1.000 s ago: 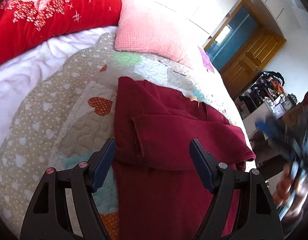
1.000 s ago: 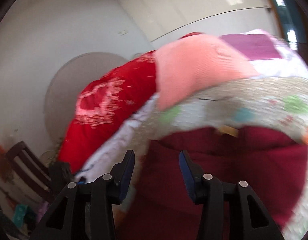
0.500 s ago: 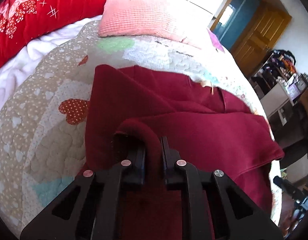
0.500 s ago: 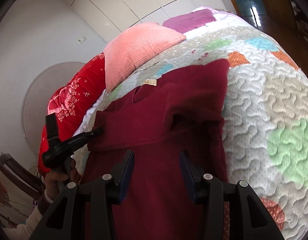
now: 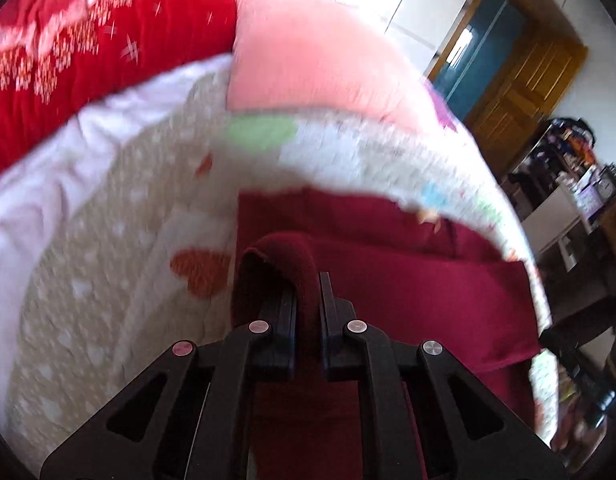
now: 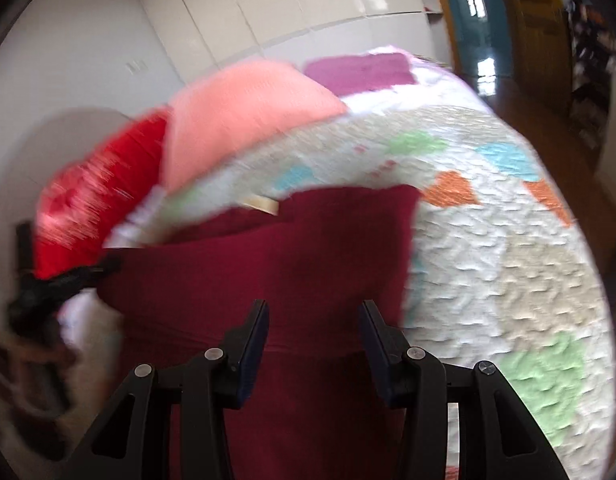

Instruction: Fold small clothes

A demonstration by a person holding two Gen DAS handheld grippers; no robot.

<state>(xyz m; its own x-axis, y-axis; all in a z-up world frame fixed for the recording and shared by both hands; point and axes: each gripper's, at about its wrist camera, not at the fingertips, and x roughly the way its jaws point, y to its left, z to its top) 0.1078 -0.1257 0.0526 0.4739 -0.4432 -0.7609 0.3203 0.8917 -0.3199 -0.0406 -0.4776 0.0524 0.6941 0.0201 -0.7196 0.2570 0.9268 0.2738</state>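
Maroon garment [image 5: 407, 280] lies spread on a patchwork quilt [image 5: 120, 240] covering a bed, its lower part reaching toward 6 o'clock in both views. Left gripper [image 5: 308, 292] is clamped together on a raised fold of the maroon fabric at the garment's left edge. Right gripper [image 6: 313, 320] hangs over the garment's lower middle, its jaws apart with nothing pinched between them. A pink pillow [image 6: 244, 108] sits at 11 o'clock beyond the garment, beside a red blanket [image 5: 80, 40].
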